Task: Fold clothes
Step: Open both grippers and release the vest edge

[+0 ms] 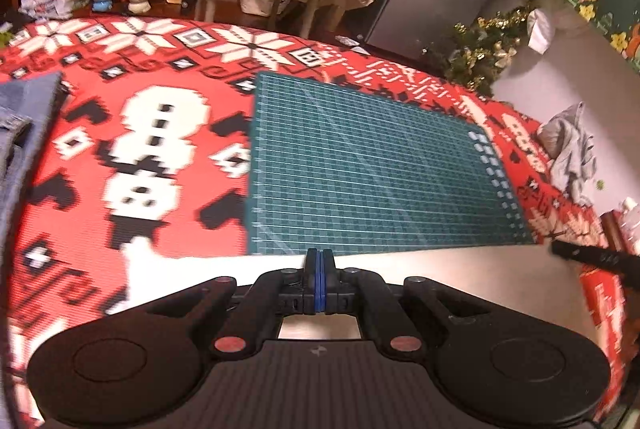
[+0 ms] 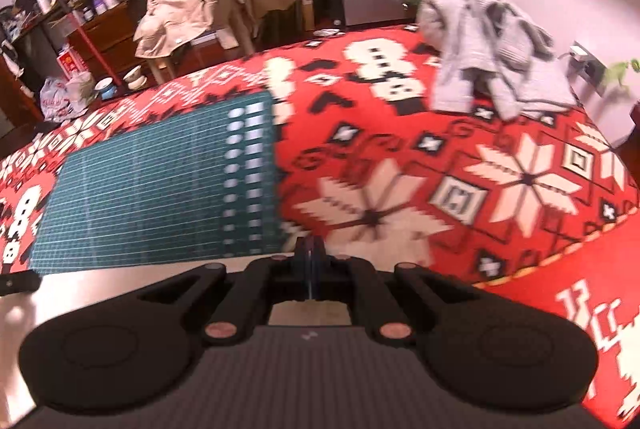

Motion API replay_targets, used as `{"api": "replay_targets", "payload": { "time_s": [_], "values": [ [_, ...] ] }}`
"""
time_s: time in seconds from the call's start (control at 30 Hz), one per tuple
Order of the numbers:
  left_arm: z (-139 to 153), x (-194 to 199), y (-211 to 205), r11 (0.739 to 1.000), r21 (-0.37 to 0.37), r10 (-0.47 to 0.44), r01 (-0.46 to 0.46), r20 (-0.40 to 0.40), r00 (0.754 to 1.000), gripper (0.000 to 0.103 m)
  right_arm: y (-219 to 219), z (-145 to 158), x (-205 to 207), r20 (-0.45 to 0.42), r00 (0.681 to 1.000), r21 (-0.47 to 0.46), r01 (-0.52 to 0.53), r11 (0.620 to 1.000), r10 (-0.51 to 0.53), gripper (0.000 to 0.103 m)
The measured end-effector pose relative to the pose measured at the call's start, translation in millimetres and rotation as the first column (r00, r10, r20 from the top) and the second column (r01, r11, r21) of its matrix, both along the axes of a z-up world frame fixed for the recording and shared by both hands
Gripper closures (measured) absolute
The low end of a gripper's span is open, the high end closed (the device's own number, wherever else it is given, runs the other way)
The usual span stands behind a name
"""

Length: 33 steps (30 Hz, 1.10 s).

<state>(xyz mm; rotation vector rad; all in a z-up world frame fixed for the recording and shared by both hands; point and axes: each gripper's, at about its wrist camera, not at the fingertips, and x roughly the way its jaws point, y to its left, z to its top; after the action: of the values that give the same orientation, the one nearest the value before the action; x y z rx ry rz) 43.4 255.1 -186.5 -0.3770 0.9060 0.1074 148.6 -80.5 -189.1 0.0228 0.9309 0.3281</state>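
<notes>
Left wrist view: the left gripper [image 1: 319,261] hangs over the near edge of the green cutting mat [image 1: 372,165], its fingers [image 1: 312,263] pressed together with nothing between them.
Right wrist view: the right gripper [image 2: 310,249] hangs near the mat's right corner, fingers likewise closed on nothing; the picture is smeared with motion.
Grey garment: a crumpled grey top [image 2: 492,73] lies in a heap on the red patterned cloth [image 2: 400,149], well right of the mat and apart from both grippers. It is plainly not folded.
Denim: at the far left edge of the left view lies blue denim [image 1: 24,133] with straight, flat edges. It looks laid flat or folded, but too little shows to tell which.
Mat: bare in both views, no garment on it.
Progress, as a judgement: the grey top is left to fold. The denim may be a finished piece set aside or one waiting its turn; the pictures fit either.
Only the left view shows: the denim, and the tip of the other gripper at the right edge.
Only the right view shows: the grey top in full, with its sleeves and folds; in the left view it is a small lump at the cloth's far right edge [image 1: 568,149].
</notes>
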Motion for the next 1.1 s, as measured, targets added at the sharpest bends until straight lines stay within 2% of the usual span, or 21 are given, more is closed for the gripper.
{"api": "replay_targets", "payload": {
  "time_s": [0.2,0.27,0.3,0.4,0.47,0.57,0.67,0.73,0.87,0.97,1.1],
  "values": [
    [0.6,-12.1,15.5,0.999,0.034,0.021,-0.021,0.002,1.000,0.101,-3.0,0.9,5.2,0.004,1.000,-0.020,-0.005,1.000,0.006,0.103],
    [0.3,-12.4,17.5,0.999,0.039,0.025,-0.025,0.006,1.000,0.101,1.2,1.1,5.7,0.003,1.000,-0.021,-0.006,1.000,0.007,0.099],
    [0.6,-12.9,17.5,0.998,0.054,0.021,-0.022,0.009,1.000,0.101,3.5,1.2,5.8,0.000,1.000,-0.020,-0.006,1.000,0.006,0.096],
    [0.6,-18.1,21.0,0.994,0.108,0.001,-0.003,0.021,1.000,0.100,9.7,0.5,1.3,-0.013,1.000,-0.021,-0.001,1.000,0.001,0.095],
    [-0.9,-23.1,26.9,0.991,0.131,-0.005,0.001,0.029,1.000,0.100,7.1,0.0,-0.8,0.004,1.000,-0.020,-0.012,1.000,0.012,0.095],
    [-4.4,-29.8,40.5,0.996,0.089,0.016,-0.021,0.050,0.999,0.100,1.8,-0.4,-4.0,0.037,0.999,-0.019,-0.034,0.999,0.035,0.098],
    [-4.5,-33.2,33.9,0.987,0.157,-0.033,0.021,0.073,0.997,0.100,-3.5,-0.8,-7.2,0.069,0.996,-0.018,-0.056,0.998,0.057,0.098],
    [-6.1,-38.0,30.1,0.979,0.199,-0.055,0.035,0.096,0.994,0.100,-7.1,-1.0,-9.4,0.091,0.993,-0.018,-0.070,0.997,0.071,0.098],
    [-7.4,-50.8,24.3,0.965,0.262,-0.043,0.001,0.156,0.987,0.100,-14.1,-1.6,-13.6,0.134,0.986,-0.019,-0.099,0.995,0.100,0.097],
    [1.1,-59.9,14.1,0.951,0.310,-0.069,-0.008,0.237,0.969,0.100,-24.1,6.3,-26.8,0.207,0.975,-0.011,-0.084,0.996,0.084,0.096],
    [21.2,-77.0,0.4,0.963,0.270,-0.086,0.002,0.302,0.949,0.099,-40.7,22.7,-51.3,0.257,0.964,0.082,-0.095,0.992,0.072,0.093]
  ]
}}
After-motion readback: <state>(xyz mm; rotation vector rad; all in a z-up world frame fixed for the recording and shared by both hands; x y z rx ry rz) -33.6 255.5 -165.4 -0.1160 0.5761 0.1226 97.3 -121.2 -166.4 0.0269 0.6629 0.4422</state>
